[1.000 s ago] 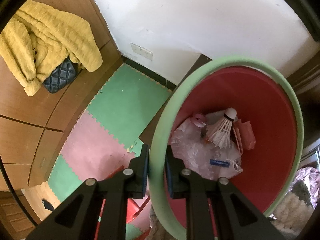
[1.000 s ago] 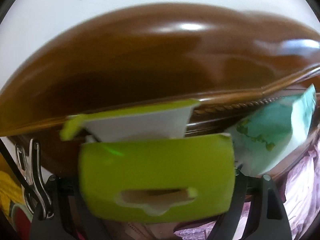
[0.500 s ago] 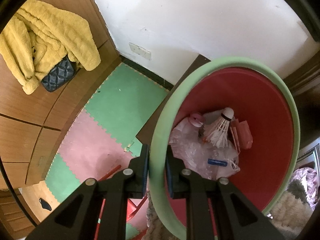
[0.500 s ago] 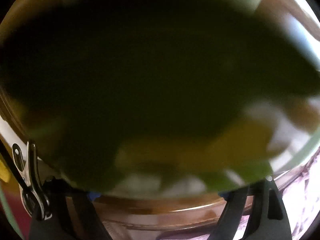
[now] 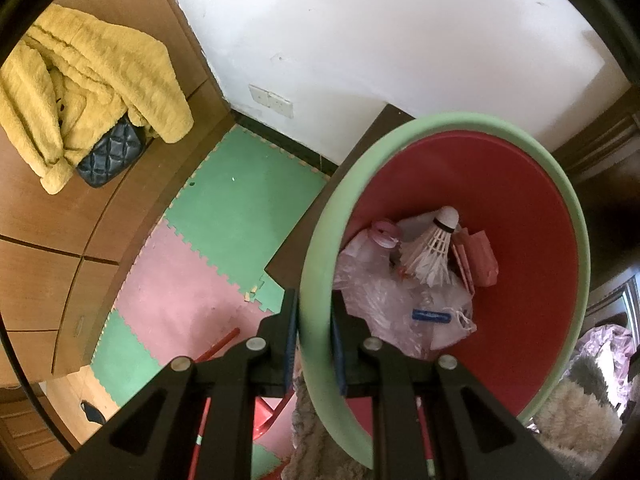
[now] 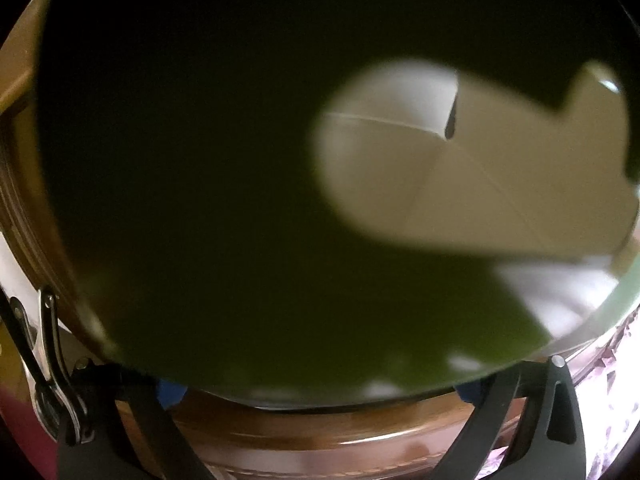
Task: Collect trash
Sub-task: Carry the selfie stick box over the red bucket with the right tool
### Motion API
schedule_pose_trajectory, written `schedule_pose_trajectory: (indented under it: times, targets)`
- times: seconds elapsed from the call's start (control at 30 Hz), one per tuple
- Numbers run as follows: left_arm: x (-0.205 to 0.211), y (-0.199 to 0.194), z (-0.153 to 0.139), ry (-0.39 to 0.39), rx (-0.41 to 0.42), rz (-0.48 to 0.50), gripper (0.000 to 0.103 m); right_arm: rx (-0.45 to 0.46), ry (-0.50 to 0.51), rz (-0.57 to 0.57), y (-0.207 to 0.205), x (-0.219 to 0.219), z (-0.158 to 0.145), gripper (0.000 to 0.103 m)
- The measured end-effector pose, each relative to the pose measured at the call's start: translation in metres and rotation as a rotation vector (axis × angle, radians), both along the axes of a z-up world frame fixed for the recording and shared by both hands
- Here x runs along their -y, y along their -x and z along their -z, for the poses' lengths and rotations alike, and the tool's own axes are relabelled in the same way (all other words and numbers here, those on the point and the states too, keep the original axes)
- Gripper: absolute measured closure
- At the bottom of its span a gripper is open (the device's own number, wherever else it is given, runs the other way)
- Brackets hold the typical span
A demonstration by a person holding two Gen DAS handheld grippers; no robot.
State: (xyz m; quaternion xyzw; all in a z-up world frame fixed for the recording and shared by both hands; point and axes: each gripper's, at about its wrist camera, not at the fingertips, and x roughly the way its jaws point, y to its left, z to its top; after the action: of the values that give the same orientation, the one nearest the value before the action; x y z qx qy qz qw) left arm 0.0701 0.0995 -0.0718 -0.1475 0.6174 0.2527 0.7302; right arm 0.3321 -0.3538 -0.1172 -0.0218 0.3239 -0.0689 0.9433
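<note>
Two grips: left gripper pinching stiff green rim of light red bin; right gripper spread around light, crushable green carton, best held by its sides.

Floor: green and pink foam tiles. Red stick at 6 o'clock; dark scrap at 7 o'clock.

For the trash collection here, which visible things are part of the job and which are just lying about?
Job:
- red bin, rim clamped by left gripper
- green box between right gripper's fingers
- shuttlecock and plastic bag inside the bin

Lying about:
- yellow sweater
- quilted bag
- foam mats
</note>
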Motion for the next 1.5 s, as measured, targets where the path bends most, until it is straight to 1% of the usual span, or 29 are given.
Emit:
schedule_pose_trajectory:
  times: [0.2,0.33,0.43,0.53,0.57,0.6,0.63,0.67,0.7,0.9,1.07,1.23,1.3,1.4,1.5]
  targets:
    - [-0.002,0.001,-0.002,0.008,0.002,-0.003,0.088,0.014,-0.029,0.002,0.008,0.013,-0.001,0.000]
    - [-0.002,0.001,-0.002,0.011,0.005,-0.002,0.088,-0.006,-0.024,0.004,0.009,0.000,-0.001,0.000]
    - [-0.006,0.003,-0.002,0.020,0.005,-0.011,0.088,-0.007,-0.024,0.004,0.007,0.006,-0.005,0.000]
    - [-0.008,0.003,-0.002,0.025,0.010,-0.010,0.088,-0.017,-0.032,0.004,0.002,0.016,-0.009,0.004]
    - [-0.009,0.003,-0.002,0.024,0.010,-0.010,0.088,-0.029,-0.044,0.009,0.010,0.009,-0.013,0.012]
    - [-0.008,0.003,-0.002,0.022,0.009,-0.011,0.088,-0.041,-0.062,0.028,0.012,0.009,-0.015,0.041]
    - [-0.009,0.003,-0.002,0.018,0.009,-0.011,0.087,-0.057,-0.114,0.027,0.013,0.013,-0.014,0.045]
    - [-0.009,0.003,-0.002,0.015,0.009,-0.011,0.087,-0.061,-0.102,0.024,0.014,0.011,-0.014,0.049]
    - [-0.009,0.003,-0.001,0.013,0.009,-0.013,0.087,-0.060,-0.069,0.022,0.014,0.007,-0.015,0.051]
    - [-0.005,0.000,-0.002,0.011,0.008,0.031,0.087,-0.067,-0.081,0.005,0.017,0.007,-0.018,0.052]
    - [0.000,0.000,-0.001,-0.001,0.018,0.051,0.087,-0.068,-0.080,0.026,0.017,0.004,-0.023,0.053]
    - [-0.001,0.000,0.000,-0.001,0.014,0.061,0.087,-0.019,0.023,0.010,0.031,-0.016,-0.031,0.053]
    - [-0.002,0.001,0.000,0.001,0.014,0.062,0.087,0.008,0.034,-0.007,0.035,-0.021,-0.037,0.053]
    - [-0.003,0.002,0.000,0.003,0.016,0.058,0.087,0.053,0.079,-0.022,0.047,-0.029,-0.049,0.053]
    - [-0.003,0.002,0.001,0.003,0.018,0.055,0.087,0.079,0.073,-0.036,0.054,-0.034,-0.058,0.053]
